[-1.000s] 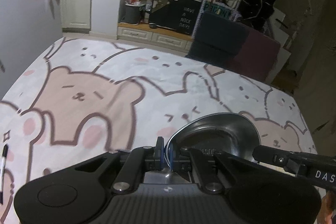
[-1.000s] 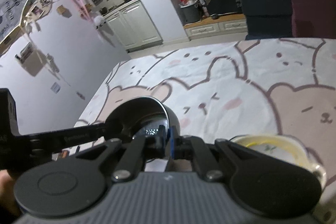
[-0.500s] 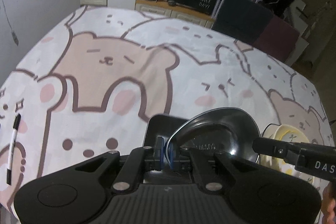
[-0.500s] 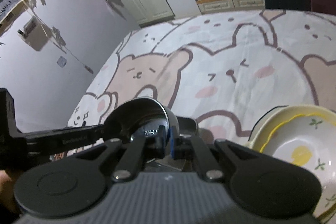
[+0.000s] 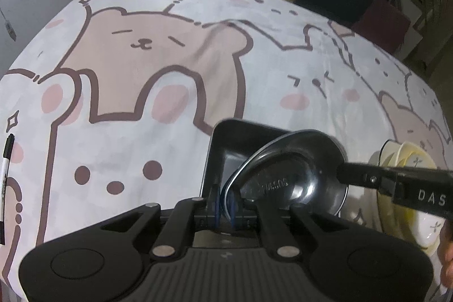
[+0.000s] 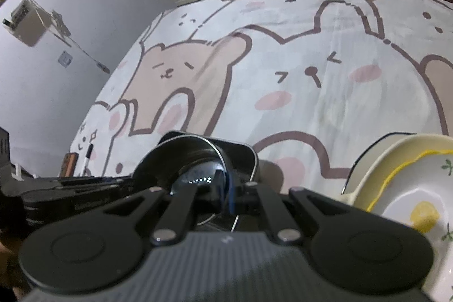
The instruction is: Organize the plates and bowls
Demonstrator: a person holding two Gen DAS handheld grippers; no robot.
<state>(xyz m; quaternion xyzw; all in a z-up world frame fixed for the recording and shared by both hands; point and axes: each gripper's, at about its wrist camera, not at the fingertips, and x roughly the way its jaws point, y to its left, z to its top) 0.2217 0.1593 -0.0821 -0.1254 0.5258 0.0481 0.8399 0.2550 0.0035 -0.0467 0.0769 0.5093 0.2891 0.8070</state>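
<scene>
Fingers [image 5: 230, 210] pinch steel bowl [image 5: 286, 180] above bear-print cloth [image 5: 170, 75].

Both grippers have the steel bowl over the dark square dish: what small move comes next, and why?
Probably lower it a little further, level. The steel bowl, pinched at its rim by the left gripper and right gripper, sits tilted over the square dish, seemingly not yet seated.

a bear-print cloth [image 5: 158, 81] covers the table; a black marker [image 5: 5, 177] lies at the cloth's left edge.
</scene>
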